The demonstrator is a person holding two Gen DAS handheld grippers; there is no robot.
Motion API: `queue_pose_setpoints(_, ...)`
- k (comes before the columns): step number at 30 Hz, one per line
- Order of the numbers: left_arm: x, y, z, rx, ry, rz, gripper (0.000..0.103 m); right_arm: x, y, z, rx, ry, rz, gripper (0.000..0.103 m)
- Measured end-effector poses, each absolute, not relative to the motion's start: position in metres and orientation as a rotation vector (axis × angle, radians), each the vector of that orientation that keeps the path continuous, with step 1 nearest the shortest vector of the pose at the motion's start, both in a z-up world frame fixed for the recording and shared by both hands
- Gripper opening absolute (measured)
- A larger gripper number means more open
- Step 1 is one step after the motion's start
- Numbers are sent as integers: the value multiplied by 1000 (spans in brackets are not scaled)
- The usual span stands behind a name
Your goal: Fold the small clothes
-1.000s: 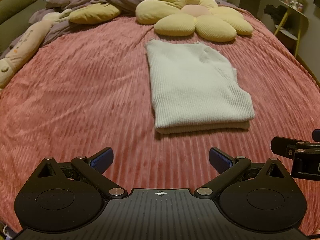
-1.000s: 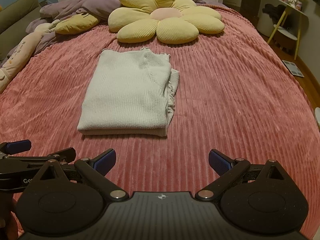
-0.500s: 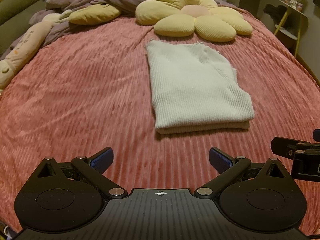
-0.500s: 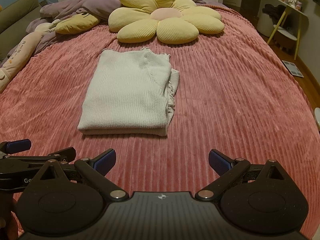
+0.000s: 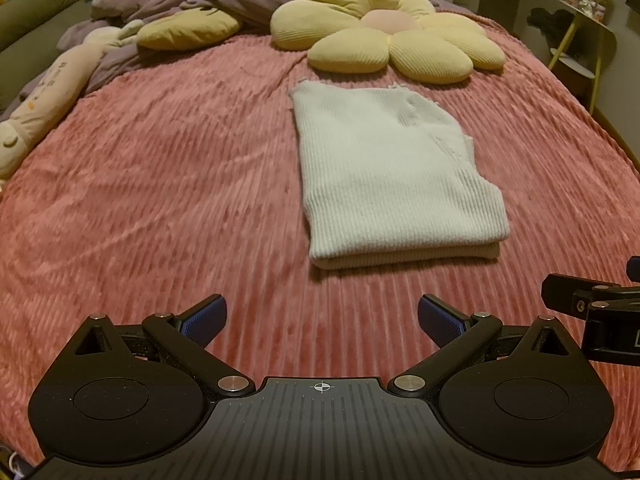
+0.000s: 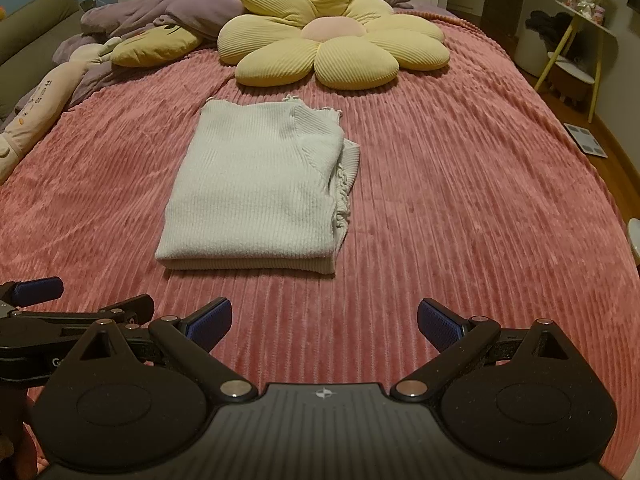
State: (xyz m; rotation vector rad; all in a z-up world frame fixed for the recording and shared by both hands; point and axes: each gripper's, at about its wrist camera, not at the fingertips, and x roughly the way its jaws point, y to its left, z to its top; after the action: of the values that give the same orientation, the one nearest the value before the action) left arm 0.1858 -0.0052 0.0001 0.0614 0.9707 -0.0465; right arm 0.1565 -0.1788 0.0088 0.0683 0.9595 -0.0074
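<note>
While the white knit top point(image 5: 394, 176) lies folded on the pink bedspread point(image 5: 160, 184), both tools wait on the near side of it, not touching it. The left gripper point(image 5: 322, 318) has its blue pads spread wide, with nothing between them. The right gripper point(image 6: 324, 320) is spread wide too, and it holds nothing.

The top sits just in front of the big yellow flower pillow point(image 6: 332, 48), close to it but not touching. From the top, the purple blanket point(image 6: 168, 12) is far back and to the left, behind the pillow. A long cream plush toy point(image 5: 44, 96) lies well off to the left of the top.

The top looks soft and floppy, like a thin ribbed sweater. I think it is light and will bend and sag as soon as it is lifted. It should not break, but the layers could slide apart, because they are only stacked. The edge nearest the grippers is a thick, rounded fold. The right side of the top is messier, with a frilly edge and a lower layer poking out.

If one more fold is wanted, I would pinch the two near corners, all layers at once, and carry them up toward the pillow. The fuzzy bedspread may cling to the cloth a bit, so lifting would be better than dragging.
</note>
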Motion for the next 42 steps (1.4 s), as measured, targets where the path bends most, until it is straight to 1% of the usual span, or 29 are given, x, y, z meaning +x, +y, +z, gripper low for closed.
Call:
queue_pose_setpoints(31,191,-6,-3,69,969,-54,103,160,-178,7,57,964,-5,99)
queue_pose_setpoints(42,188,-11,-2,86,942,-68,103,158,-181,6,63,963,-16,99)
